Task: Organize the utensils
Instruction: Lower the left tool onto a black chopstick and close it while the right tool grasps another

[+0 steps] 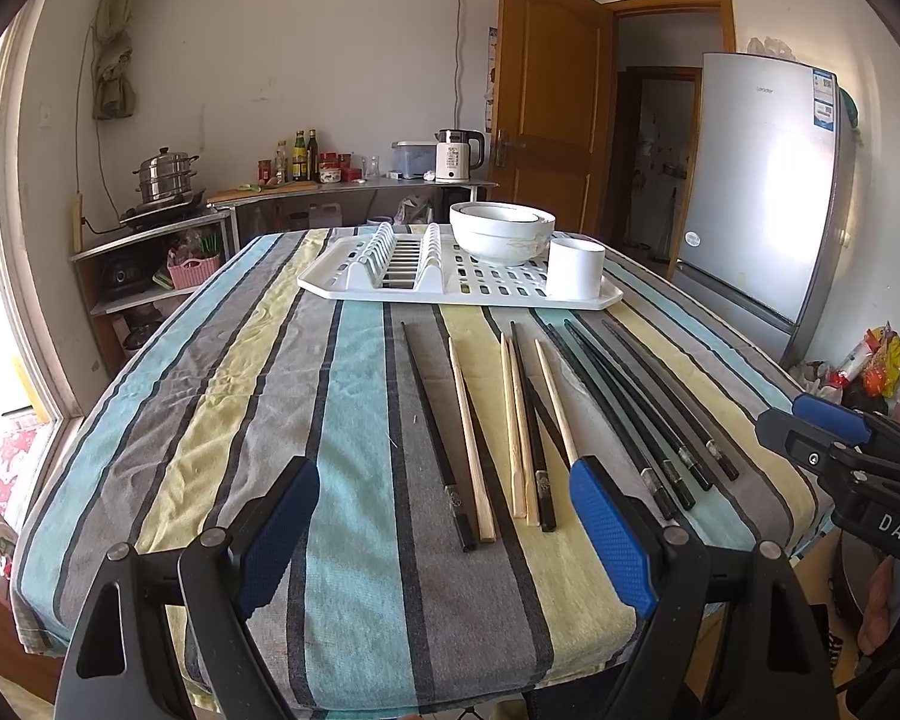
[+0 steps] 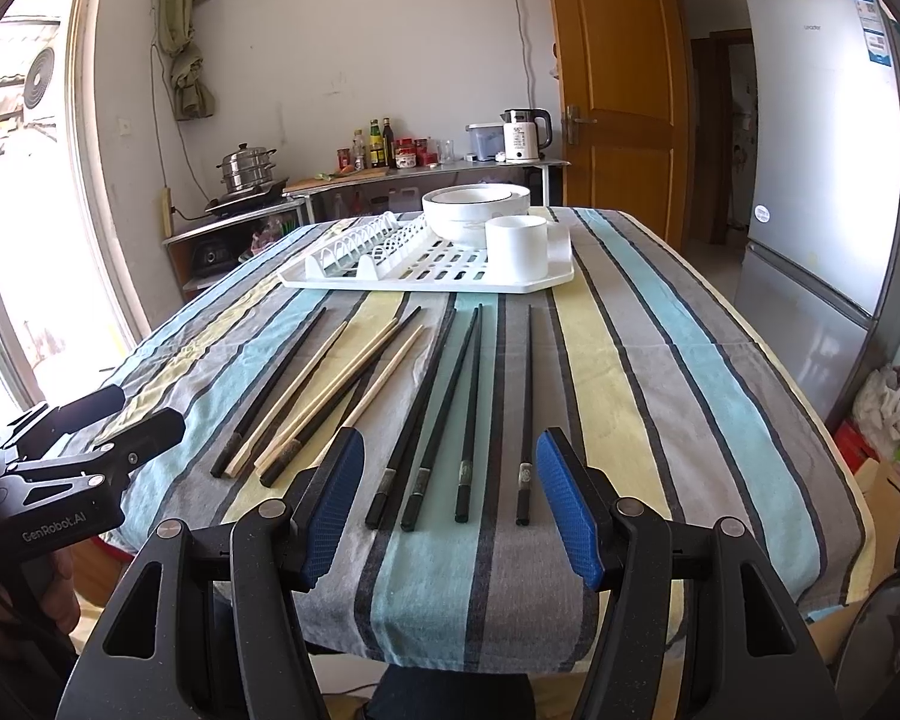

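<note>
Several black chopsticks (image 1: 630, 408) and several wooden chopsticks (image 1: 516, 420) lie side by side on the striped tablecloth (image 1: 240, 396), tips pointing away from me. Behind them a white drying rack (image 1: 450, 297) carries stacked white bowls (image 1: 501, 231) and a white cup (image 1: 576, 267). My left gripper (image 1: 444, 534) hovers open over the near ends of the wooden and black sticks, holding nothing. My right gripper (image 2: 450, 498) is open above the near ends of the black chopsticks (image 2: 468, 408), with the wooden chopsticks (image 2: 330, 384) to its left. The cup (image 2: 516, 246) stands at the rack's (image 2: 420, 283) front right.
A grey fridge (image 1: 768, 180) stands right of the table beside an open wooden door (image 1: 546, 102). A counter along the far wall holds a kettle (image 1: 456, 156), bottles and a steel pot (image 1: 165, 177). Bags (image 2: 888, 402) lie on the floor at right.
</note>
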